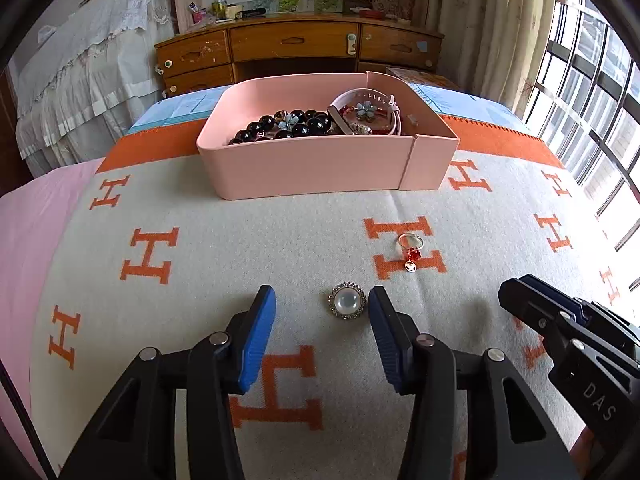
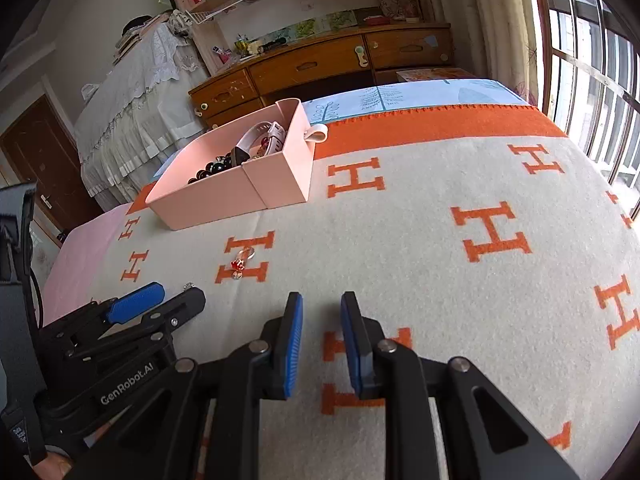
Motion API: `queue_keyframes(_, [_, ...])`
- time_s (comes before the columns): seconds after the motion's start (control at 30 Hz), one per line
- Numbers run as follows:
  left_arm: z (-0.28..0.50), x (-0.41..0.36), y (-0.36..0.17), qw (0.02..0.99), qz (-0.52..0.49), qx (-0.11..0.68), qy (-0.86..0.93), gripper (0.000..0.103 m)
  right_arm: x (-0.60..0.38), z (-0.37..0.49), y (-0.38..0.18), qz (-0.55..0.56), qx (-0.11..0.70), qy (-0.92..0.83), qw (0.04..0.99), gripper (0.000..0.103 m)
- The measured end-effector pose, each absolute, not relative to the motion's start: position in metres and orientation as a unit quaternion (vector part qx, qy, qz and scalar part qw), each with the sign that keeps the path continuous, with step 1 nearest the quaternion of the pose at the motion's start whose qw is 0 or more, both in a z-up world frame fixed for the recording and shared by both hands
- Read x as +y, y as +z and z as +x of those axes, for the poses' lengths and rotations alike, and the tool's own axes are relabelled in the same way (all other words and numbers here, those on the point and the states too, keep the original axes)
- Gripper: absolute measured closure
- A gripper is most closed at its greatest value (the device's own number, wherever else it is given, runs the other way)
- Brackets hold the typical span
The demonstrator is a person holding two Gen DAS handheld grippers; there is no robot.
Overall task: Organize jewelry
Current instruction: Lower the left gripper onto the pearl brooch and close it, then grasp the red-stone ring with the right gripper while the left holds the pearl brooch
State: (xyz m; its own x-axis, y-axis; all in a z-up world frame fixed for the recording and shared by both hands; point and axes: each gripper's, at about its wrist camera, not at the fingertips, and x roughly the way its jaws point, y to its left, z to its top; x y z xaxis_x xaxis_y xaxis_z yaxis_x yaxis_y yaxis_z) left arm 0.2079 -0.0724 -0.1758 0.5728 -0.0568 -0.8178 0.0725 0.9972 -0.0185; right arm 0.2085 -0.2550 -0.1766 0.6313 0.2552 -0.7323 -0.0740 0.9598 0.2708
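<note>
Between spread left gripper point(image 1: 322, 308) pads, on blanket point(image 1: 224, 216): pearl brooch point(image 1: 347, 303), nearer right pad | centre over it, lower flat, close gently on rim, carry to pink box point(image 1: 312, 168) | right wrist: right gripper point(image 2: 321, 316) narrowly parted, empty; red-stone ring point(image 2: 242, 263) lying ahead-left.

Left tongs point(image 1: 322, 308) spread around pearl brooch point(image 1: 347, 303), pink box point(image 1: 320, 168) beyond

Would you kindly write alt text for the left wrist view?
The open left gripper straddles a round pearl brooch on an H-patterned blanket. A red-stone ring lies just beyond, before a pink box of jewelry; the right gripper enters at right.
</note>
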Motion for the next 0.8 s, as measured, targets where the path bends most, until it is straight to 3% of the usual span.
queue_keyframes(0.1, [0.208,-0.075,-0.175,0.888,0.011,0.459,-0.034,0.063,-0.256,0.207,-0.177,0.111,0.419,0.097,0.896,0.083])
queue_keyframes(0.2, [0.206,-0.079,-0.173,0.889,0.015,0.456,-0.031,0.074,-0.257,0.208,-0.176,0.115,0.418,0.1,0.896,0.083])
queue_keyframes(0.23, [0.205,-0.08,-0.173,0.889,0.017,0.456,-0.032,0.085,-0.257,0.207,-0.176,0.114,0.418,0.1,0.896,0.082])
queue_keyframes(0.27, [0.205,-0.082,-0.172,0.89,0.02,0.455,-0.03,0.086,-0.257,0.207,-0.176,0.112,0.417,0.1,0.896,0.082])
queue_keyframes(0.8, [0.18,-0.025,-0.152,0.894,-0.039,0.446,-0.005,0.086,-0.231,0.207,-0.172,0.067,0.43,0.114,0.893,0.082])
